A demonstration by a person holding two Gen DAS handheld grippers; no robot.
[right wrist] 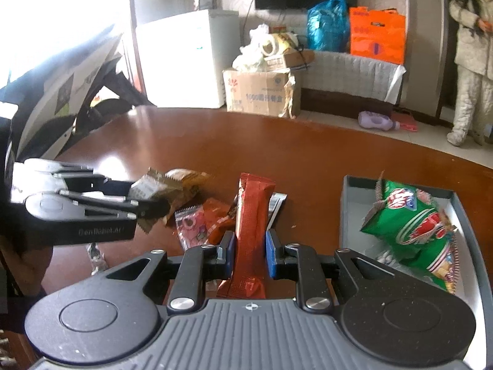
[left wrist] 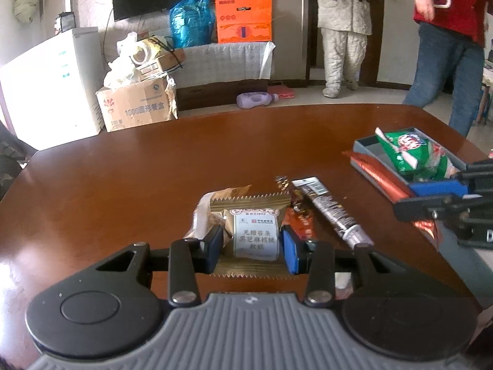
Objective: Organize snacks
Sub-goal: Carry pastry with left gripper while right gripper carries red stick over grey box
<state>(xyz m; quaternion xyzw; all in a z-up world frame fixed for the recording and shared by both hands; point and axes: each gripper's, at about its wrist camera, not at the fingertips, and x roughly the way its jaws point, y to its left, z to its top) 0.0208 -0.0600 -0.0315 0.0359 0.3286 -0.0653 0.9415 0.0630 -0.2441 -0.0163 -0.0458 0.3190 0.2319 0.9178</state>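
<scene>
My left gripper (left wrist: 251,243) is shut on a gold packet with a white label (left wrist: 256,234), lifted just over the brown table (left wrist: 123,185). In the right wrist view, that left gripper (right wrist: 144,195) comes in from the left with the gold packet (right wrist: 154,189). My right gripper (right wrist: 249,246) is shut on a long red packet (right wrist: 252,209) that stands upright between its blue pads. From the left wrist view, the right gripper (left wrist: 422,195) is at the right edge, beside a grey box (left wrist: 360,148) that holds a green bag (left wrist: 413,154).
Loose snacks lie mid-table: a tan packet (left wrist: 212,206), a dark stick packet (left wrist: 329,212), a pink packet (right wrist: 191,225). The grey box (right wrist: 346,203) sits right of my right gripper. Two people (left wrist: 345,30) (left wrist: 446,46) stand beyond the table. A cardboard carton (left wrist: 135,108) stands on the floor.
</scene>
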